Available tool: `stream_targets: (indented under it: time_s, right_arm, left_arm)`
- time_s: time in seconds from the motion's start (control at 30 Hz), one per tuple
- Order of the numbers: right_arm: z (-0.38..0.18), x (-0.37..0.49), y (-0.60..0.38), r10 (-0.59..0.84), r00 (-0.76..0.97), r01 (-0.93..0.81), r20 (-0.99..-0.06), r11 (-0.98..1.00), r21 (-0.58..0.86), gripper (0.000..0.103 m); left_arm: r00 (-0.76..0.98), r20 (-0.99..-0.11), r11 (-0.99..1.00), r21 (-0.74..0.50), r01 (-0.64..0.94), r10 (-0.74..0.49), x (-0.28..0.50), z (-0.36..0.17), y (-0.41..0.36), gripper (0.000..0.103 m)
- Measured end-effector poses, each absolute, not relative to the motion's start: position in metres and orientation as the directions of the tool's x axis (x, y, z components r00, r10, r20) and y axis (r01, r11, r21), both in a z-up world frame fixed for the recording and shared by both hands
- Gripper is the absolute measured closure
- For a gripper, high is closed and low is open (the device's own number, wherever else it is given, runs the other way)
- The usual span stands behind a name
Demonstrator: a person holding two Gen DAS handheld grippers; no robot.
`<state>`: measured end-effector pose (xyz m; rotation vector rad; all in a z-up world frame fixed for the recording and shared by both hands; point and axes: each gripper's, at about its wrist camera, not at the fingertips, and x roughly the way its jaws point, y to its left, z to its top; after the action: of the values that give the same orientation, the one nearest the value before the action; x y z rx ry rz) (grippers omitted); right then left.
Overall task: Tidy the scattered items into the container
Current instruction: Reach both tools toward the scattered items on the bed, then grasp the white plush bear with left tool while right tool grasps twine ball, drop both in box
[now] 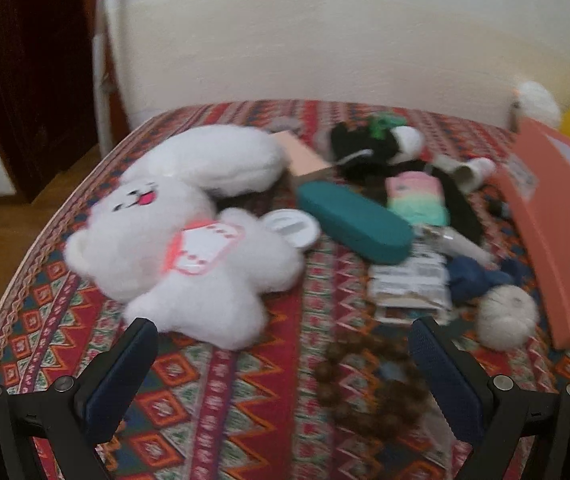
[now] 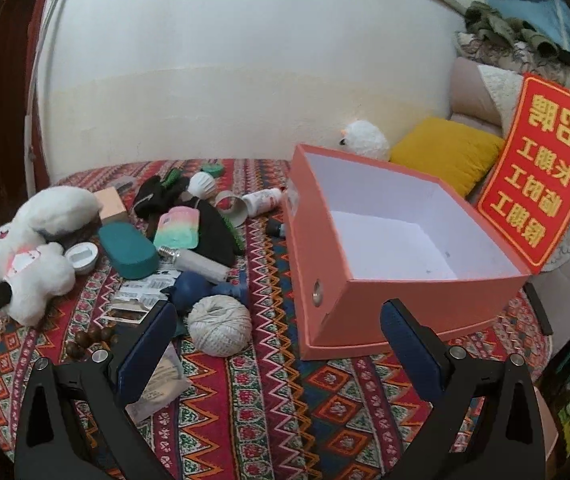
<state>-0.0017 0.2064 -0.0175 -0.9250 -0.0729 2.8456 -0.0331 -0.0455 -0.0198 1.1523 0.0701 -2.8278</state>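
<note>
Right wrist view shows the right gripper [image 2: 279, 322] spread wide with nothing between its blue-padded fingers [image 2: 147, 354], hanging above the patterned bedspread [image 2: 285, 408]. Just ahead of the left finger sits a ball of cream twine [image 2: 219, 326], and under that finger lies a small clear packet [image 2: 161, 384]. Ahead of the right finger stands the orange box [image 2: 389, 304], open-topped with a white interior that holds nothing, its near corner close to the twine ball but apart from it. A red sign with yellow characters [image 2: 541, 188] leans at the box's far right side, with a yellow cushion [image 2: 447, 152] behind the box.

To the left of the box the scattered items lie in a loose heap: a blue cloth bundle [image 2: 195, 286] just behind the twine, a white bulb-like tube [image 2: 199, 262], a teal case [image 2: 127, 250], a pastel striped pouch [image 2: 177, 230], a round white lid [image 2: 81, 258], a white bottle [image 2: 263, 200], brown beads [image 2: 93, 338] and a white plush bear [image 2: 25, 272] at the far left.

Left wrist view, somewhat blurred, shows the left gripper [image 1: 283, 340] likewise parted and empty, hovering low over the bedspread. The plush bear [image 1: 181, 256] lies just beyond its left finger, the beads [image 1: 369, 384] between the fingers on the cloth, and the twine ball [image 1: 507, 318] near the right finger, beside the box wall [image 1: 553, 232].
</note>
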Motion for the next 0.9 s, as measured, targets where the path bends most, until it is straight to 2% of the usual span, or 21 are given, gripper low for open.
stream_targets:
  time_s: [0.13,0.37,0.53,0.63,0.7,0.77,0.8,0.83,0.9]
  right_arm:
    - [-0.031,-0.019,0.207,0.09,-0.77,-0.088,-0.632,-0.996,-0.035,0.0]
    - [-0.078,-0.058,0.196,0.027,-0.662,-0.054,-0.749,-0.998,0.012,0.003]
    - [-0.099,-0.09,0.183,0.046,-0.628,-0.048,-0.777,-0.999,-0.02,0.007]
    - [-0.115,-0.109,0.183,0.072,-0.585,-0.06,-0.808,-0.997,-0.046,0.007]
    - [-0.127,-0.118,0.184,0.065,-0.55,-0.057,-0.833,-0.998,-0.04,0.013]
    - [-0.14,-0.122,0.185,0.028,-0.523,-0.037,-0.852,-0.999,-0.011,0.028]
    - [-0.145,-0.123,0.186,0.006,-0.515,-0.023,-0.857,-1.0,0.007,0.03]
    - [-0.144,-0.122,0.185,0.01,-0.529,-0.016,-0.849,-1.0,-0.002,0.038]
    - [-0.142,-0.12,0.182,0.015,-0.534,0.008,-0.845,-1.0,-0.023,0.038]
  left_arm:
    - [-0.661,-0.743,-0.983,-0.026,0.182,-0.102,-0.063,-0.032,-0.084,0.0]
    - [-0.591,-0.806,-0.98,-0.094,0.173,-0.027,-0.09,-0.075,-0.12,0.0]
    - [-0.536,-0.84,-0.971,-0.186,0.148,0.079,-0.095,-0.106,-0.125,0.0]
    - [-0.567,-0.822,-0.977,-0.167,0.134,0.063,-0.103,-0.103,-0.119,0.0]
    - [-0.577,-0.815,-0.976,-0.164,0.141,0.054,-0.11,-0.103,-0.116,0.0]
    - [-0.575,-0.817,-0.976,-0.154,0.157,0.036,-0.119,-0.11,-0.114,0.0]
    - [-0.57,-0.821,-0.976,-0.141,0.167,0.021,-0.123,-0.114,-0.113,0.0]
    - [-0.564,-0.825,-0.976,-0.124,0.18,0.001,-0.127,-0.118,-0.113,0.0]
    - [-0.552,-0.833,-0.975,-0.1,0.199,-0.027,-0.138,-0.127,-0.114,0.0]
